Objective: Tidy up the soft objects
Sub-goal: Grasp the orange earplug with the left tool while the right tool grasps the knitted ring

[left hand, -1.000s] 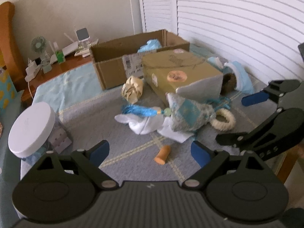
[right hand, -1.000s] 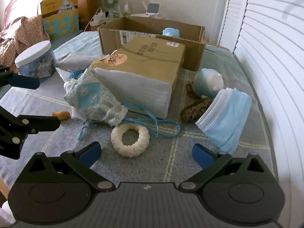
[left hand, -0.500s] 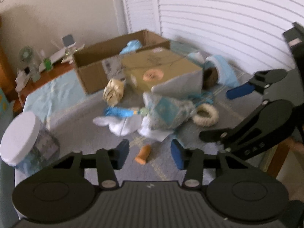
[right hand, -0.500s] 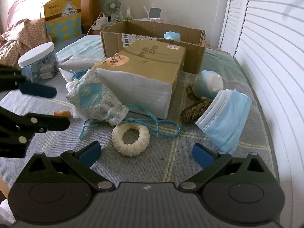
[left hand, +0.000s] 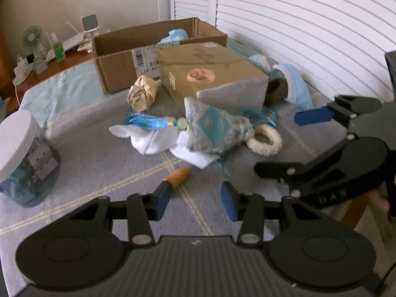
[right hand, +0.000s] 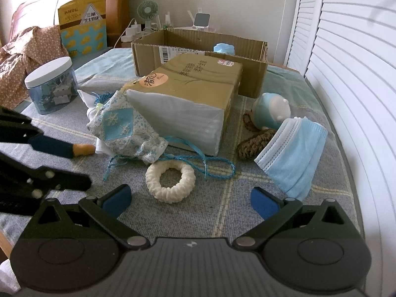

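Left jaws: the left gripper [left hand: 195,199] has just been closing – now a small gap, nothing between the pads.
Right jaws: the right gripper [right hand: 189,200] stands wide apart and holds nothing.
Orange piece: a little orange piece [left hand: 178,174] lies just past the left jaws, close to the left pad; I cannot tell if they touch.
White ring: a knitted white ring [right hand: 170,182] lies just ahead of the right jaws, between them.
Blue pouch: a patterned blue pouch [right hand: 128,130] sits further out, left of the ring.
Face mask: a blue face mask [right hand: 294,158] lies ahead of the right pad.
Surface: a grey blanket [right hand: 222,212] with pale stripes – a bed.
Room: white slatted doors [right hand: 351,61] on the right; an open cardboard box [right hand: 198,54] at the back.
Writing: the tissue pack [right hand: 193,99] has Chinese writing and a round orange sticker.
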